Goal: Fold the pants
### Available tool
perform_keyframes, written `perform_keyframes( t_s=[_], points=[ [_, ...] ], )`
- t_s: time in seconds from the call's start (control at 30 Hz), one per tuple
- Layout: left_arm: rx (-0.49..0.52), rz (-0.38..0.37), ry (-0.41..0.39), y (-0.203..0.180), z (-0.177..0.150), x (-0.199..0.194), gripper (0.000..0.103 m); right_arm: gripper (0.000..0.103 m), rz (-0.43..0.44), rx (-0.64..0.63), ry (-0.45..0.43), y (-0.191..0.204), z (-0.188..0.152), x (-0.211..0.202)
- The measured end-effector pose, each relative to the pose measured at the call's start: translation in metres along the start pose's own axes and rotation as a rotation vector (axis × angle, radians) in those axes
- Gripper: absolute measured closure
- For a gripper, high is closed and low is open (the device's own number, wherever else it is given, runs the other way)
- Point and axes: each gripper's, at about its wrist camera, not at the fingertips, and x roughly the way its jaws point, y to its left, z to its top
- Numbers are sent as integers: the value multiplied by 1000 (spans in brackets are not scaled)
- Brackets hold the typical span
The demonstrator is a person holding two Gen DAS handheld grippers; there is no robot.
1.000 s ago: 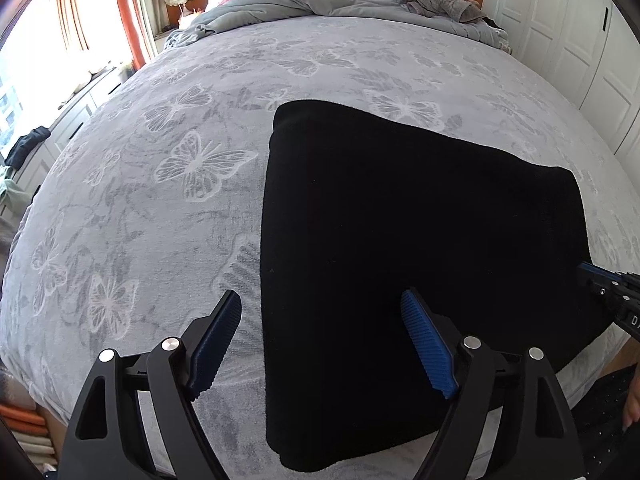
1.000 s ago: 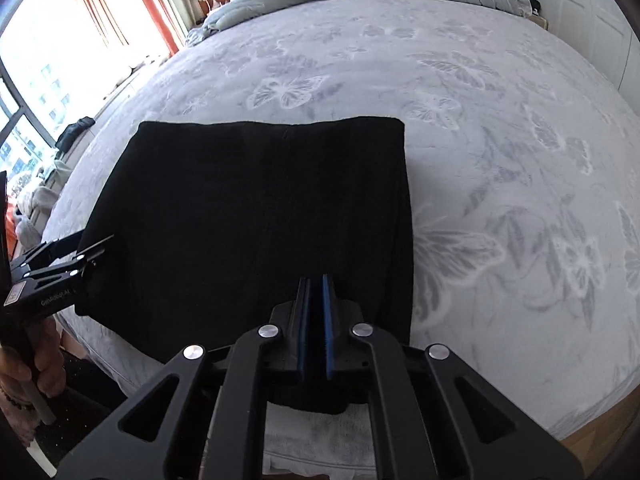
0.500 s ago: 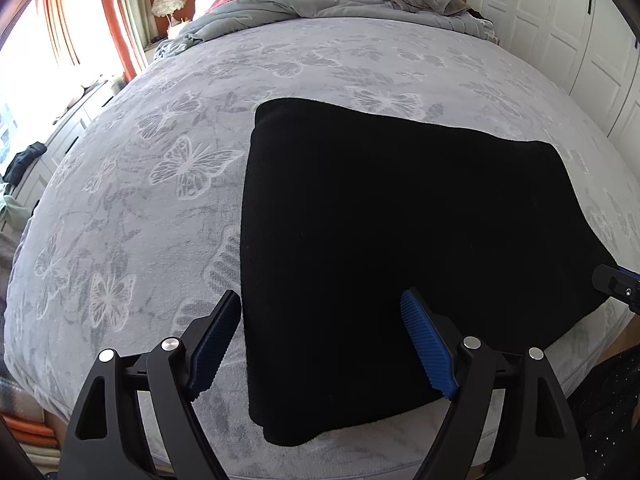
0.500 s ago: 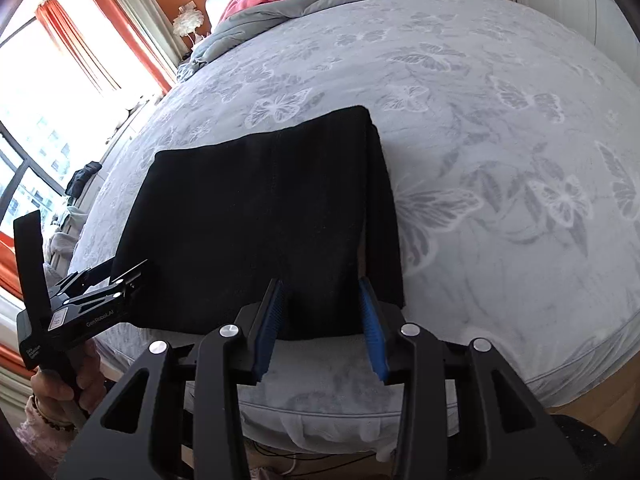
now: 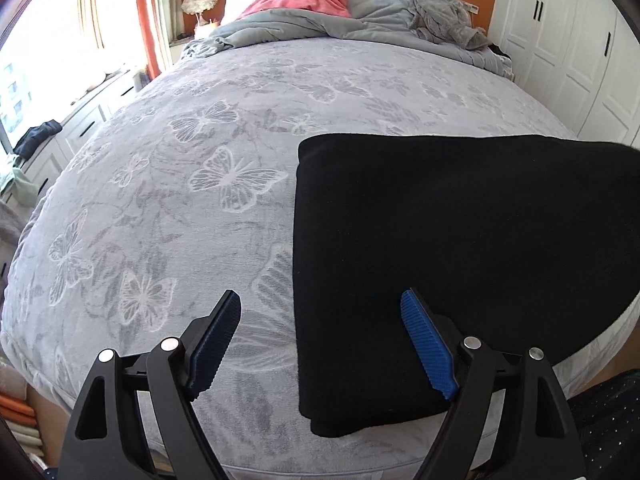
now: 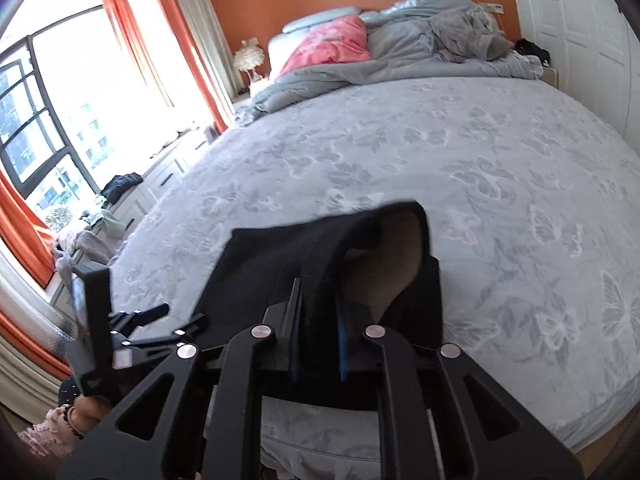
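The black pants [image 5: 460,256], folded into a flat rectangle, are seen on the grey butterfly-patterned bedspread [image 5: 208,184] near the foot of the bed. In the left wrist view their right side is cut off by the picture's edge, and their near edge is partly covered by the gripper's finger.

The left gripper [image 5: 320,336] is held wide apart above the pants' left edge, with nothing between its blue pads [image 5: 426,344]; whether they touch the fabric cannot be told.

In the right wrist view the right gripper [image 6: 318,356] is clenched on a fold of the pants [image 6: 280,264], its jaws having just been closing on the cloth. The gripped edge is raised off the bedspread, and a brownish inner surface [image 6: 384,264] is exposed beneath the lifted layer; what it is cannot be made out. This view is blurred. The left gripper [image 6: 160,320] is seen at the left, with a hand [image 6: 86,410] partly hidden below it.
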Motion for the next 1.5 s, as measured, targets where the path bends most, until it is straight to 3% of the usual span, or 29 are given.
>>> perform_keyframes(
  t_s=[0.1,0.13,0.17,0.2,0.23,0.3,0.33,0.43,0.5,0.57,0.63,0.7,0.77,0.8,0.87,0.97,1.03,1.1,1.2,1.23,1.33,1.37,1.4,1.43,1.5],
  points=[
    [-4,-7,26,3,-1,3,23,85,-116,59,207,-44,-37,62],
    [-6,-17,36,3,-3,3,23,82,-143,108,244,-58,-51,74],
    [-6,-36,49,2,-5,3,23,80,-103,152,208,-65,-61,68],
    [-7,-63,66,1,-6,5,23,67,-89,168,175,-66,-62,60],
    [-15,-93,82,0,-8,6,23,44,-120,167,155,-64,-60,53],
    [-46,-154,122,2,-10,13,20,23,-198,125,102,-56,-54,42],
    [-67,-184,150,3,-12,18,20,24,-197,80,110,-52,-53,43],
    [-166,-287,257,8,-15,42,19,24,-173,106,139,-58,-56,53],
    [-250,-365,328,12,-20,60,18,23,-53,230,212,-77,-67,78],
    [-277,-378,312,13,-18,63,16,22,47,351,241,-90,-77,92],
    [-279,-404,315,9,-16,65,15,17,109,419,210,-97,-81,92],
    [-313,-435,315,10,-16,69,14,17,146,441,206,-98,-79,93],
    [-349,-476,305,13,-15,73,16,39,139,434,211,-97,-78,95],
    [-371,-492,299,17,-15,74,19,57,177,452,206,-99,-78,94],
    [-396,-507,295,24,-14,73,56,65,211,466,186,-97,-75,84],
    [-474,-628,302,39,-16,54,68,67,246,403,170,-80,-69,57],
    [-467,-657,298,45,-23,29,67,67,268,376,187,-71,-71,40],
    [-439,-640,310,47,-37,13,65,64,253,354,225,-64,-81,35],
    [-436,-549,368,48,-62,22,51,53,132,310,284,-62,-101,47],
    [-438,-504,385,48,-68,29,42,43,121,331,290,-64,-107,52],
    [-463,-497,360,48,-71,34,32,36,149,385,251,-68,-116,59],
    [-446,-486,356,43,-69,32,32,37,147,389,235,-67,-117,60],
    [-423,-473,343,38,-67,31,32,45,153,394,224,-66,-117,61],
    [-407,-455,328,35,-66,29,38,58,168,396,212,-65,-115,59],
    [-384,-443,302,32,-65,23,55,65,164,375,181,-58,-110,49]
  ],
)
